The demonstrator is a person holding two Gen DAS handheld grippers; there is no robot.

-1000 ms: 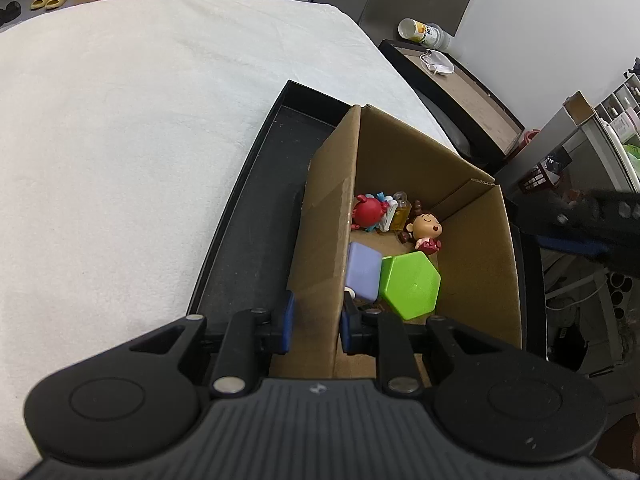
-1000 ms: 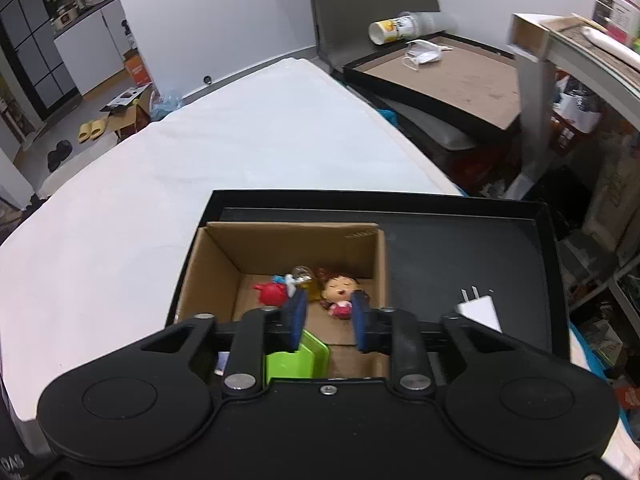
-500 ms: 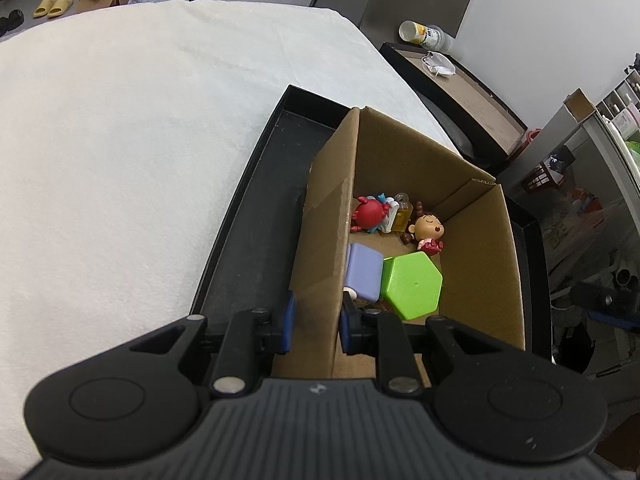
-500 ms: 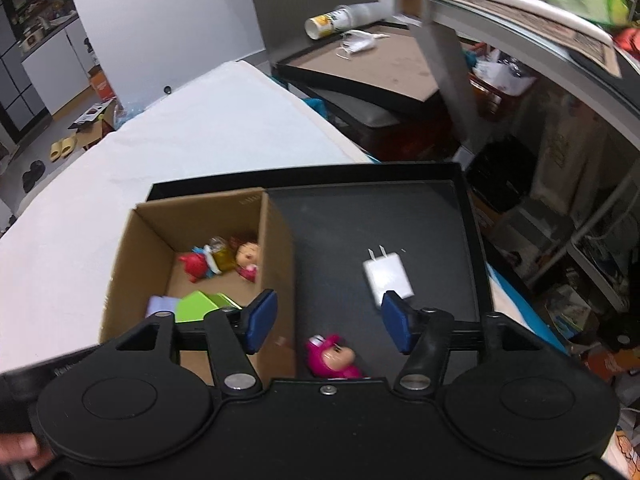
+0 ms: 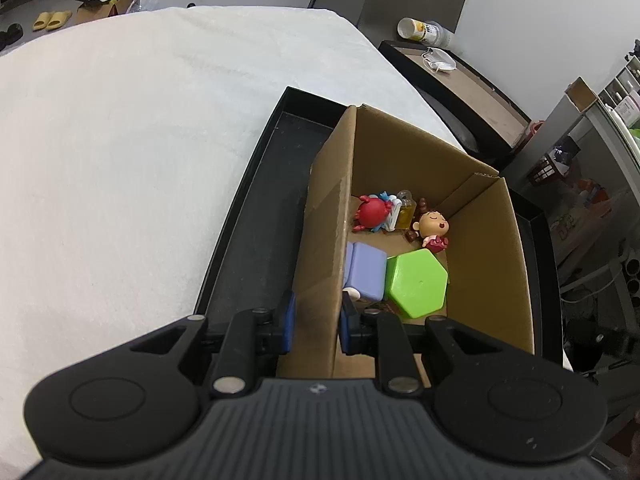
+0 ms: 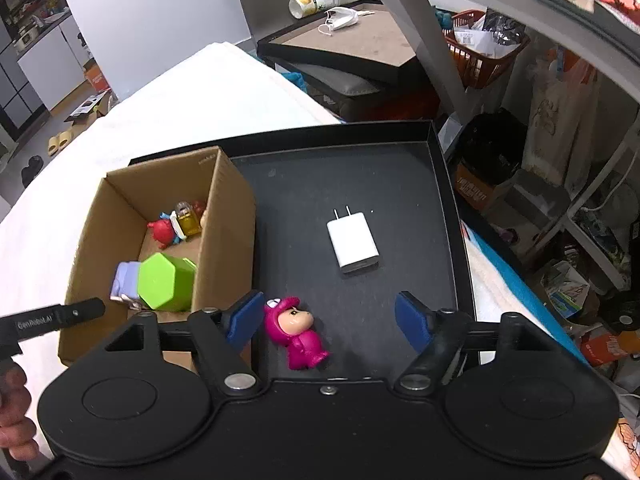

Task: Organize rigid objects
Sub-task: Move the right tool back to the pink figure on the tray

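A white cloth-covered table is filling the left of the frame, under plain white walls. At far right, cluttered metal shelving is standing; yellow slippers are lying upper left.

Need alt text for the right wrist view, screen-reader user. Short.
The right hand-held gripper, jaws opening, hovers over a black tray with a pink toy figure lying between its blue pads, untouched. A white charger plug lies farther on the tray. To the left stands a cardboard box holding a green hexagon block and small toys.
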